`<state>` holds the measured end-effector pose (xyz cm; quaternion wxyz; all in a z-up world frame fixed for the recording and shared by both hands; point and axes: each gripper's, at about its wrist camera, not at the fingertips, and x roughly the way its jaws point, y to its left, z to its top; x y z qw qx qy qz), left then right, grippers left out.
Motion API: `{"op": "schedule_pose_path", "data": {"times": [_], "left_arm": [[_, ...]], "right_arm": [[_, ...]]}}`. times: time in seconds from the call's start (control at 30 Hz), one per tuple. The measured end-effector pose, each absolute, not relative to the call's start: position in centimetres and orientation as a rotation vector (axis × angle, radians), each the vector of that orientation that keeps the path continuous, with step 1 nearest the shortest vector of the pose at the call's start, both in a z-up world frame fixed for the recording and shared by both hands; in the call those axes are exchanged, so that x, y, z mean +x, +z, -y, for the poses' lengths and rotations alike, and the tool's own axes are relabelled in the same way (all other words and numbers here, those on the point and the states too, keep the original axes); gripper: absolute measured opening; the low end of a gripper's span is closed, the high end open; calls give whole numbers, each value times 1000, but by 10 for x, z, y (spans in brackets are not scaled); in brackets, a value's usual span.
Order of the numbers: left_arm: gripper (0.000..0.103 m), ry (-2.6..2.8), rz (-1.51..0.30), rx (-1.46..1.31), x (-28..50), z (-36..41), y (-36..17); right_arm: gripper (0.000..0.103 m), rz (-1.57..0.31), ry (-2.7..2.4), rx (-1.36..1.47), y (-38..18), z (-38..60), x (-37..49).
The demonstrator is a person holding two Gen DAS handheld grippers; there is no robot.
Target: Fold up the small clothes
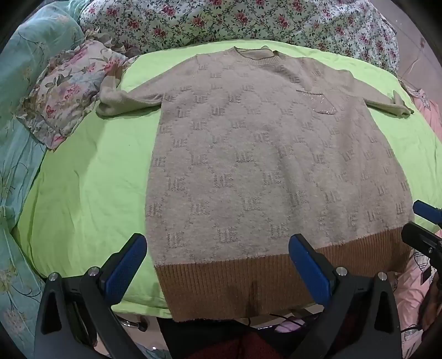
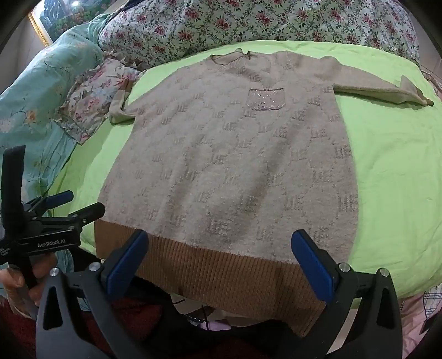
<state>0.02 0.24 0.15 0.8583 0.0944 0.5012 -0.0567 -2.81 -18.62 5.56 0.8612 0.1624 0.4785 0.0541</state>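
Observation:
A beige knit sweater (image 1: 265, 154) with a letter pattern, a sparkly chest pocket (image 2: 265, 99) and a brown ribbed hem (image 1: 248, 287) lies flat, front up, on a lime green sheet (image 1: 91, 198); it also shows in the right wrist view (image 2: 229, 165). Both sleeves are spread sideways. My left gripper (image 1: 218, 248) is open and empty, above the hem's left part. My right gripper (image 2: 219, 245) is open and empty, above the hem's middle. The left gripper also shows at the left edge of the right wrist view (image 2: 74, 204), the right gripper at the right edge of the left wrist view (image 1: 422, 221).
A floral quilt (image 1: 221, 19) is bunched behind the sweater. A floral pillow (image 1: 69, 91) and a teal cover (image 1: 19, 138) lie to the left. The hem overhangs the bed's near edge; cables (image 2: 199, 317) and floor show below it.

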Motion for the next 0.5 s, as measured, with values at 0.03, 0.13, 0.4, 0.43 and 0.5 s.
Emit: {"op": "schedule_pose_path", "data": {"times": [0.03, 0.13, 0.4, 0.43, 0.5], "left_arm": [[103, -120, -1052, 199, 1, -3, 2], [103, -116, -1051, 196, 2, -2, 3], [103, -113, -1044, 192, 2, 1, 3], [103, -112, -1059, 195, 2, 2, 2], [103, -112, -1073, 195, 3, 2, 2]], "right_arm": [[103, -1003, 114, 340, 55, 187, -28], [103, -1003, 111, 343, 54, 187, -28], [103, -999, 116, 347, 57, 184, -27], [103, -1000, 116, 348, 58, 183, -27], [103, -999, 117, 348, 60, 181, -27]]}}
